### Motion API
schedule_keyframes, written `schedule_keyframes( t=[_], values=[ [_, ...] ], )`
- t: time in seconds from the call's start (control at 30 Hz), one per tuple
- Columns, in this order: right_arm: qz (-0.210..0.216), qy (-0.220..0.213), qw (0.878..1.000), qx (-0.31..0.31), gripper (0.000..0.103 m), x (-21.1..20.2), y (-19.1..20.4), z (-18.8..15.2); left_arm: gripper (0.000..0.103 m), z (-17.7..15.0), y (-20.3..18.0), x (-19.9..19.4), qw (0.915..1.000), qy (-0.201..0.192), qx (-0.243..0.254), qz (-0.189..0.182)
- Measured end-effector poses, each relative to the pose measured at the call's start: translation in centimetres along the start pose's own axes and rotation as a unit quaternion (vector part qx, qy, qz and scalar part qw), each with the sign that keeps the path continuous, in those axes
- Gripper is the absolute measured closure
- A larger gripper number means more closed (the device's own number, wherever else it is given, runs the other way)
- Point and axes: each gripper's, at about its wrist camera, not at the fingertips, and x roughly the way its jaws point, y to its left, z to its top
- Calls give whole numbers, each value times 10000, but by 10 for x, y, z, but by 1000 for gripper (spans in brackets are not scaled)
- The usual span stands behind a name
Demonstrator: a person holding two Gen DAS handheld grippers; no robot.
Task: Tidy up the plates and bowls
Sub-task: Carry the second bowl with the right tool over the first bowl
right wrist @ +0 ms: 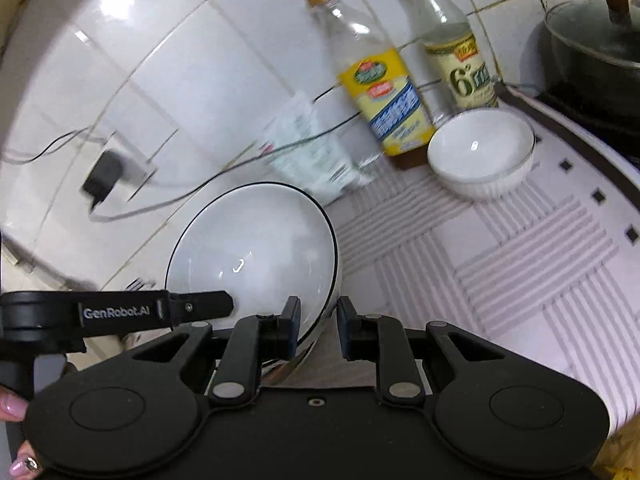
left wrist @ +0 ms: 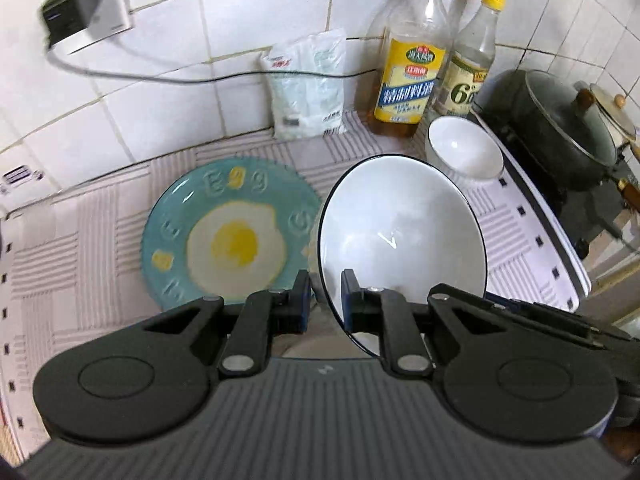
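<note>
Left wrist view. The patterned counter mat (left wrist: 100, 240) fills the middle of the frame under white wall tiles. On it, centre left, lies my teal egg plate (left wrist: 228, 232), flat, a fried egg painted at its middle. Just right of it, the large black-rimmed white bowl (left wrist: 400, 236) stands tilted on edge, clear of the mat; my left gripper (left wrist: 326, 300) is clamped on its near rim, one pad inside and one outside. A small white bowl (left wrist: 466, 152) sits upright behind it, right of centre, touching nothing I hold. Behind that stand an oil bottle (left wrist: 412, 64) with a yellow label and a vinegar bottle (left wrist: 472, 64), side by side against the tiles; a white packet (left wrist: 308, 84) leans on the wall to their left. A dark lidded pot (left wrist: 560, 128) occupies the right edge. A plug adapter (left wrist: 72, 8) is in the wall socket at the upper left.

Right wrist view. The same large bowl (right wrist: 256, 252) lies lower left of centre, and my right gripper (right wrist: 318, 320) pinches its right-hand rim, the wall of the bowl between the pads. The left gripper's arm (right wrist: 120, 312) enters from the left edge. The small bowl (right wrist: 482, 152) sits at the upper right on the mat (right wrist: 520, 260).
</note>
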Motion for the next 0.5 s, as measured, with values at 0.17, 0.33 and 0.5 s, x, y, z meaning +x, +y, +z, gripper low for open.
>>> schedule_keyframes(
  t=[0.17,0.33,0.5],
  values=[
    [44,127,9996,-237,79,-14,11,-22,89,-31,4,-10,9998,133,-99,113],
    [112,180,9990,-383,80,-18,15,-31,89,-53,9,-9,9993,296,-184,157],
    [123,302,9980,-539,80,-18,17,-41,88,-69,14,0,9980,544,-259,188]
  ],
)
